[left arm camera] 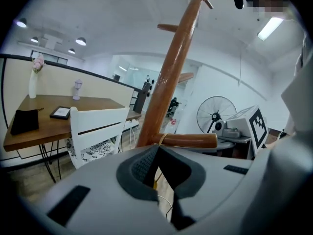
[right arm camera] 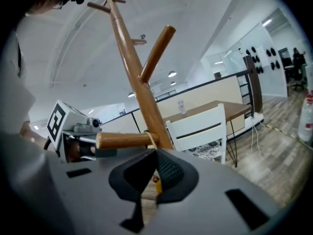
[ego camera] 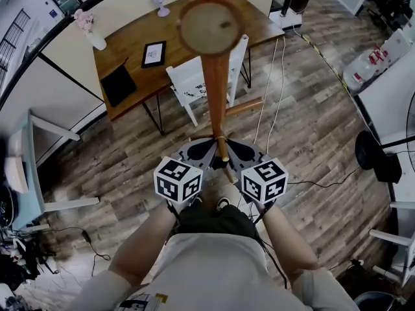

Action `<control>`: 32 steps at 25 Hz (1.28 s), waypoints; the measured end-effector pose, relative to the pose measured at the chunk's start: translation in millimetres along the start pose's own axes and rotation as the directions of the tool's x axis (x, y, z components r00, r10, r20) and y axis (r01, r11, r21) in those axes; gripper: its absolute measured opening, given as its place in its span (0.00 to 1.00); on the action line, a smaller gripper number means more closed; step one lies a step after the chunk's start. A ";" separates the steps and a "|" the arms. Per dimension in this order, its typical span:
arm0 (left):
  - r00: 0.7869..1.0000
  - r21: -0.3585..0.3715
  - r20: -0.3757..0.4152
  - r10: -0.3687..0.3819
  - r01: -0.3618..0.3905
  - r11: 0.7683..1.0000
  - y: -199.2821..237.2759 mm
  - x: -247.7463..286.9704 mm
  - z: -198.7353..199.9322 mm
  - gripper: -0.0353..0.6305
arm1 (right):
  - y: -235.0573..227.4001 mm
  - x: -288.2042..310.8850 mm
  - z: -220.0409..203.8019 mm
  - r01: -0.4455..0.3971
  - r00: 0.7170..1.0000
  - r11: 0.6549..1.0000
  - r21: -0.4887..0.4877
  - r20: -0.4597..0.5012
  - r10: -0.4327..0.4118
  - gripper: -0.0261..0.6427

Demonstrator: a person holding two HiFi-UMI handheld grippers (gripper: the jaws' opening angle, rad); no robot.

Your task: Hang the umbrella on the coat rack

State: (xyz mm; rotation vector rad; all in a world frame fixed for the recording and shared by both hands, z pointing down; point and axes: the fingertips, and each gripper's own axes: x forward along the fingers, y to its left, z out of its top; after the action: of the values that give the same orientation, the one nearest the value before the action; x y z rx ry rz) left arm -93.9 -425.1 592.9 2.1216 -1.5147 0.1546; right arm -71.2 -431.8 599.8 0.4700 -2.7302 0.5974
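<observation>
Just behind coat rack [ego camera: 214, 96]: white chair [ego camera: 187, 84], wood desk [ego camera: 130, 44].

Readable text: none | left cube [ego camera: 177, 179] and right cube [ego camera: 264, 180] on my tools: square markers only | framed card [ego camera: 154, 53] on desk [ego camera: 130, 47]: print too small.

The coat rack [ego camera: 214, 89] at centre is finished in glossy varnished wood, the table [ego camera: 130, 44] at upper left in matt brown wood, the floor [ego camera: 311, 128] in grained planks, and the left gripper [left arm camera: 157, 148] is shelled in smooth matt grey plastic with ribbed dark pads [left arm camera: 140, 165].
</observation>
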 end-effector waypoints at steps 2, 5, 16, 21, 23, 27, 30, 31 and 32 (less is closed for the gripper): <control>1.000 -0.009 0.003 0.012 -0.012 1.000 5.1 4.8 -0.3 0.05 | -3.4 6.3 -0.5 0.001 1.000 1.000 0.006 -0.001 -0.001 0.05; 1.000 -0.016 -0.006 0.016 -0.016 1.000 8.0 9.1 -0.7 0.06 | -7.0 13.1 0.4 0.010 1.000 1.000 0.023 -0.007 -0.010 0.07; 0.998 -0.012 -0.047 0.032 -0.032 0.999 12.3 -21.2 12.1 0.08 | -20.7 -14.3 24.6 0.132 0.991 0.990 0.054 -0.028 -0.131 0.11; 0.999 0.015 0.018 0.044 -0.045 0.999 10.2 -47.9 48.2 0.08 | -7.2 -40.9 70.3 0.172 0.985 0.985 0.003 0.022 -0.172 0.05; 0.997 0.044 0.059 0.049 -0.051 0.998 8.1 -60.2 67.9 0.07 | 5.4 -51.6 90.8 0.172 0.984 0.985 -0.029 0.046 -0.171 0.05; 0.991 0.093 0.129 0.022 -0.034 0.995 -3.8 -84.8 108.5 0.07 | 31.9 -74.0 133.7 0.169 0.981 0.981 -0.096 0.107 -0.159 0.05; 0.986 0.184 0.164 -0.002 -0.028 0.983 -15.4 -104.9 136.1 0.07 | 48.5 -93.6 166.6 0.173 0.972 0.979 -0.111 0.179 -0.151 0.05; 0.984 0.213 0.176 -0.006 -0.032 0.976 -18.6 -112.6 144.9 0.07 | 55.2 -100.1 176.8 0.171 0.968 0.979 -0.111 0.205 -0.146 0.05; 0.982 0.239 0.189 -0.010 -0.036 0.970 -21.7 -120.6 154.0 0.07 | 62.7 -106.0 186.3 0.168 0.964 0.979 -0.114 0.228 -0.139 0.05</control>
State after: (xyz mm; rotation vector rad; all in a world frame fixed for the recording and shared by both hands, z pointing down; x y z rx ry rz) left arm -149.9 -390.8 407.3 2.3754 -1.6933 0.1517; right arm -41.0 -434.8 378.5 0.7468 -2.8800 0.3383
